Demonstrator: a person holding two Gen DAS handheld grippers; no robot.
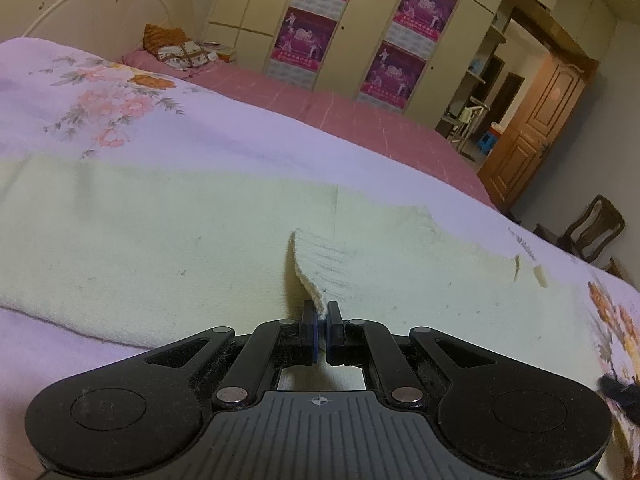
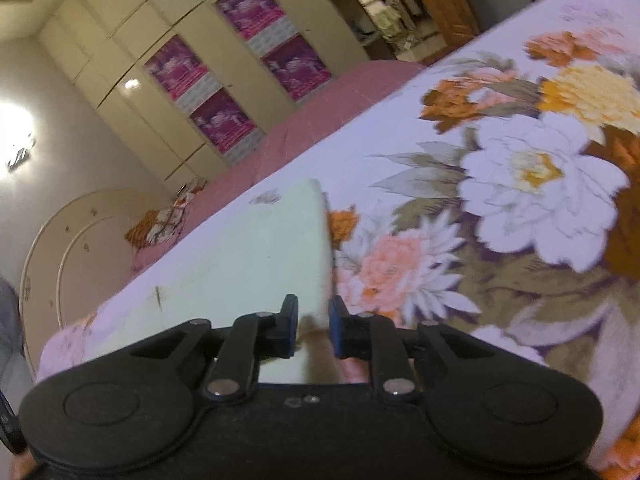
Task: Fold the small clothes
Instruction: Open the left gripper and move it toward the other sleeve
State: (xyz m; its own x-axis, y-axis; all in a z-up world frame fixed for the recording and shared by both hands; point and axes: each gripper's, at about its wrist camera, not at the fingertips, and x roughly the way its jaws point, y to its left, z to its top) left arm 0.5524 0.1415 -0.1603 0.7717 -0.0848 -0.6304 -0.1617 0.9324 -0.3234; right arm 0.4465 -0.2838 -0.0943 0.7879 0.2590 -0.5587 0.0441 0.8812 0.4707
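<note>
The left gripper (image 1: pixel 322 312) pinches a ribbed cuff of the cream knit garment (image 1: pixel 160 220), which lies mostly flat on the bed (image 1: pixel 240 136). The right gripper (image 2: pixel 313 314) stands spread over the garment's edge, holding nothing. Folding seems barely begun. Beyond lie a soft floral sheet and glossy wardrobe (image 1: pixel 376 32).

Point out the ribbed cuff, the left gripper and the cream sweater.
ribbed cuff (image 1: pixel 320 264), left wrist view, on its ribbed knit face.
left gripper (image 1: pixel 322 322), left wrist view, midway between fingertips.
cream sweater (image 2: pixel 256 248), right wrist view, on its flat body.
</note>
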